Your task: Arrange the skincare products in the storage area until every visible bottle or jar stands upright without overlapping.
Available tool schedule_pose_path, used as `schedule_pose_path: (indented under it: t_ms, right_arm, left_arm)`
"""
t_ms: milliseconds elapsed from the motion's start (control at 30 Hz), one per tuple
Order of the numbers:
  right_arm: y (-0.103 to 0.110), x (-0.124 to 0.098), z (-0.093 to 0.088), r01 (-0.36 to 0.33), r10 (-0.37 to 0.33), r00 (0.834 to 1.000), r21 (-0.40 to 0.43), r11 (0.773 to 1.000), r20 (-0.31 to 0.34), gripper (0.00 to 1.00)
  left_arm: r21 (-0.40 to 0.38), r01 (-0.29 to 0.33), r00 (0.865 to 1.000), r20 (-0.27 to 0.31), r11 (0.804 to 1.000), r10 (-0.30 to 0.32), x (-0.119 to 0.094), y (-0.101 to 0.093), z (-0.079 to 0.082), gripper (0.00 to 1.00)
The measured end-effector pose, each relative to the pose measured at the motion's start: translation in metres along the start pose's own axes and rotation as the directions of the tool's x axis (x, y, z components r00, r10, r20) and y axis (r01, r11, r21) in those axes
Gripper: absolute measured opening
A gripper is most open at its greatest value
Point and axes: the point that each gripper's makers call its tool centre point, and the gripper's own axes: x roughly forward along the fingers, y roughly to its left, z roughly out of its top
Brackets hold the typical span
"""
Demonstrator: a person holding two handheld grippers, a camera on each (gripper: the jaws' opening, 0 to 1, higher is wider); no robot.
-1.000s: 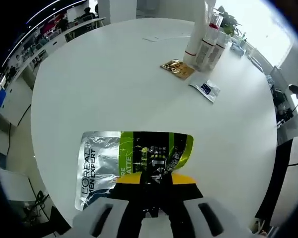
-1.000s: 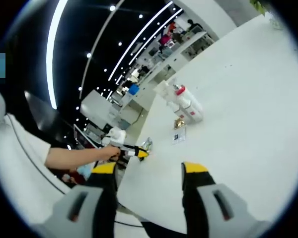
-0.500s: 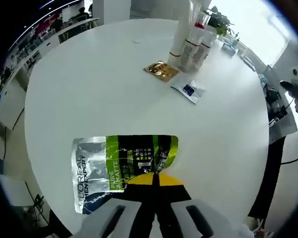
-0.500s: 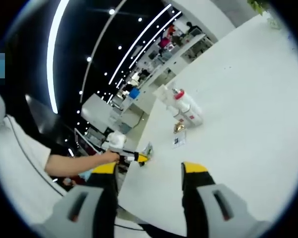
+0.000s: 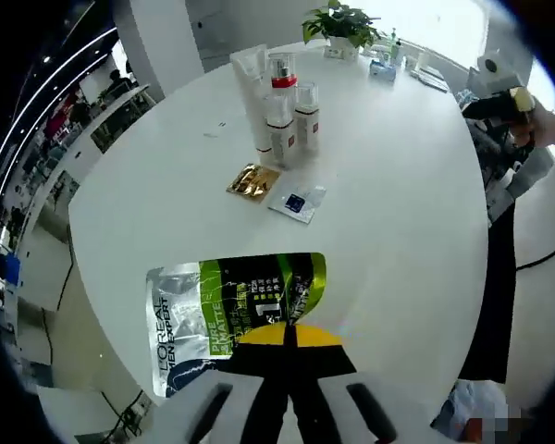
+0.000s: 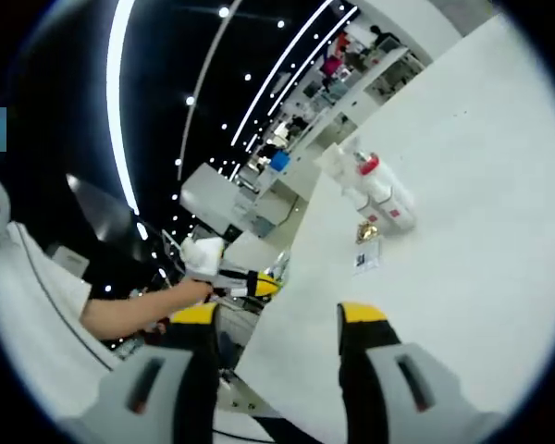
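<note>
The left hand-held gripper (image 5: pixel 287 335) is pinching the silver-and-green foil skincare pouch (image 5: pixel 231 305) by its edge, holding it over the near part of the round white surface (image 5: pixel 398 222). The right hand-held gripper (image 6: pixel 270 319) is hanging open and empty. Farther off, the white pump bottles (image 5: pixel 282 116) are standing upright, with a gold sachet (image 5: pixel 252 181) and a clear sachet (image 5: pixel 296 201) just beside. This looks like mid-carry; next, the pouch needs setting down near that group, without overlapping.

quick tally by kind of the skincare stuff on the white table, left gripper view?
Upright bottles and tubes, clustered: 4
Large silver-green sachet, held in the left gripper: 1
Small gold sachet: 1
Small clear sachet with a blue mark: 1
Total: 7
</note>
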Motion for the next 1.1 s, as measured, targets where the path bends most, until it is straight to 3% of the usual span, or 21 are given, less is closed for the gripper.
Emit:
schedule_pose_path:
  t_ms: [267, 367, 500, 700, 800, 1033, 1100]
  right_arm:
    - [0.005, 0.018, -0.01, -0.097, 0.097, 0.993, 0.009, 0.995, -0.07, 0.49]
    - [0.006, 0.02, -0.015, -0.134, 0.135, 0.986, 0.016, 0.991, -0.102, 0.49]
    - [-0.003, 0.016, -0.018, -0.133, 0.134, 0.982, 0.016, 0.991, -0.13, 0.5]
    - [-0.018, 0.002, -0.003, -0.121, 0.126, 0.988, 0.057, 0.991, -0.089, 0.51]
    - [-0.026, -0.003, 0.003, -0.137, 0.146, 0.987, 0.144, 0.98, -0.06, 0.53]
    - [-0.03, -0.002, 0.002, -0.161, 0.182, 0.981, 0.248, 0.955, -0.067, 0.56]
    - [-0.029, 0.002, 0.001, -0.162, 0.19, 0.979, 0.28, 0.946, -0.079, 0.61]
  left_arm:
    - [0.069, -0.036, 0.999, 0.031, 0.997, 0.034, -0.031, -0.035, 0.033, 0.0]
    - [0.112, -0.038, 0.999, 0.04, 0.993, 0.034, -0.033, -0.054, 0.047, 0.0]
    - [0.146, -0.034, 0.997, 0.078, 0.989, 0.023, -0.033, -0.079, 0.065, 0.0]
    - [0.176, -0.015, 0.994, 0.112, 0.984, -0.005, -0.028, -0.119, 0.091, 0.0]
    - [0.203, 0.027, 0.991, 0.126, 0.979, -0.054, -0.023, -0.138, 0.102, 0.0]
    - [0.284, 0.047, 0.992, 0.097, 0.958, -0.077, -0.013, -0.161, 0.109, 0.0]
    - [0.34, 0.034, 0.992, 0.102, 0.94, -0.072, -0.011, -0.169, 0.112, 0.0]
